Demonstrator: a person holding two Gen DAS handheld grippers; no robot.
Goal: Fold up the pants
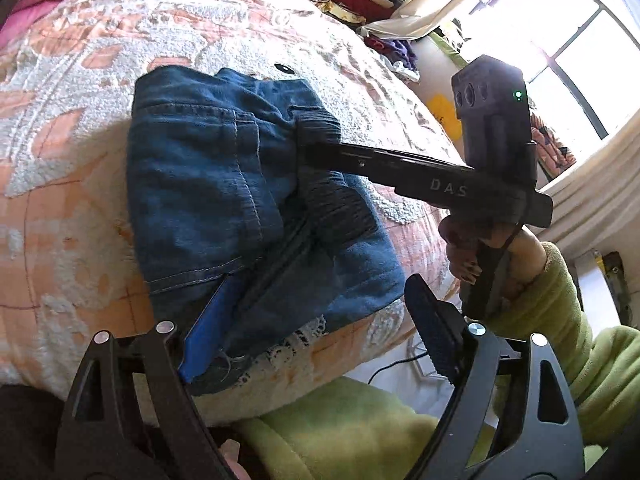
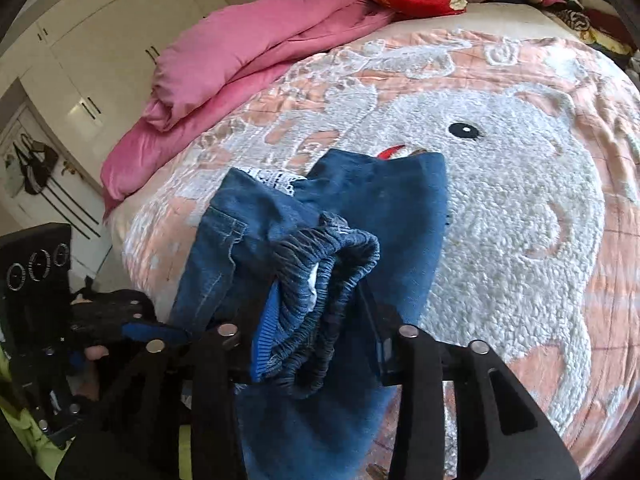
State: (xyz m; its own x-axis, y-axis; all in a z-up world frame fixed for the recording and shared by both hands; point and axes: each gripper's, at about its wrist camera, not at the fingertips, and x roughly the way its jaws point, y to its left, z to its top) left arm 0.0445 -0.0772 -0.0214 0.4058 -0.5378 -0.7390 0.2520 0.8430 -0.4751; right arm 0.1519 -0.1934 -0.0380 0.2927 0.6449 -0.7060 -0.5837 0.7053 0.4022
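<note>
On the peach-and-white fleece bedspread (image 2: 520, 208): folded blue denim pants (image 1: 224, 184), final fold in hand. Right gripper (image 2: 316, 344) clamped on elastic waistband (image 2: 332, 252); left gripper (image 1: 316, 340) spread wide, empty, at near edge. Next, probably: release, flatten bundle.

**My Black Grippers and Green Sleeves**

My left gripper (image 1: 320, 328) has black triangular cut-out arms capped with round silver pins, and one finger (image 1: 208, 328) wears a blue pad. My right gripper (image 1: 320, 156) is black too, lettered "DAS" in pale print, with a camera block (its small green light glowing). My right hand (image 1: 480, 256) emerges from a fuzzy lime-green sleeve (image 1: 576, 320).
</note>
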